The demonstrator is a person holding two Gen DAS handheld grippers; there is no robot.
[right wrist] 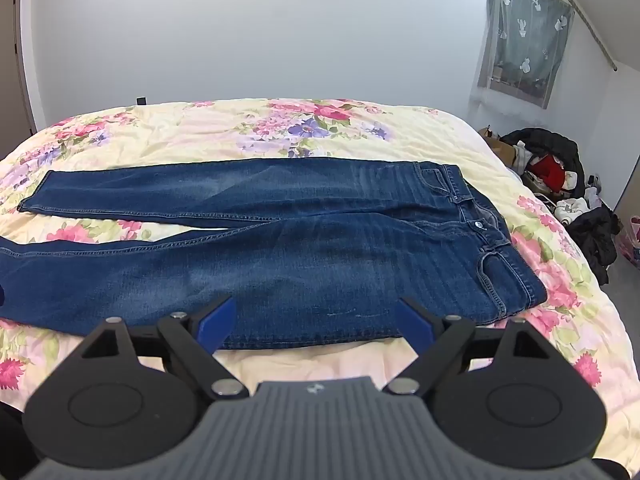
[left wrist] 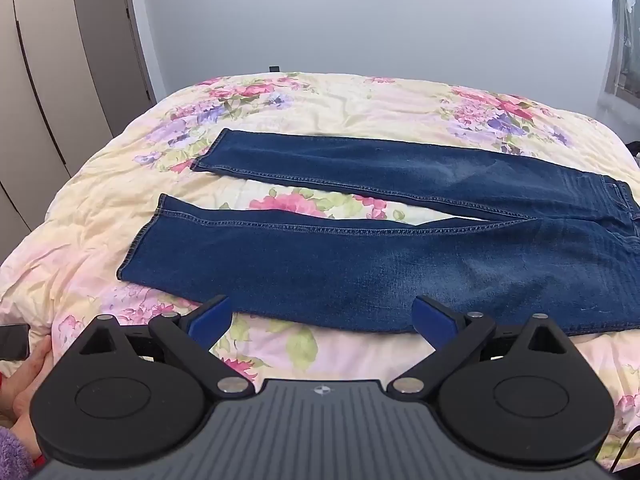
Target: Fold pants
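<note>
Dark blue jeans (left wrist: 360,256) lie flat on a floral bedspread (left wrist: 100,208), both legs spread apart with hems to the left and the waistband to the right. In the right wrist view the jeans (right wrist: 304,248) show their buttoned waistband (right wrist: 476,224) at the right. My left gripper (left wrist: 322,312) hovers open over the near edge of the near leg, nothing between its blue pads. Open too, my right gripper (right wrist: 316,314) sits above the near edge of the thigh, close to the hip, also holding nothing.
The bed (right wrist: 580,320) drops away at the right, where a heap of clothes and bags (right wrist: 552,172) lies on the floor. Wardrobe doors (left wrist: 48,80) stand at the left. A hand (left wrist: 28,384) and a dark phone-like object (left wrist: 14,342) show at the lower left.
</note>
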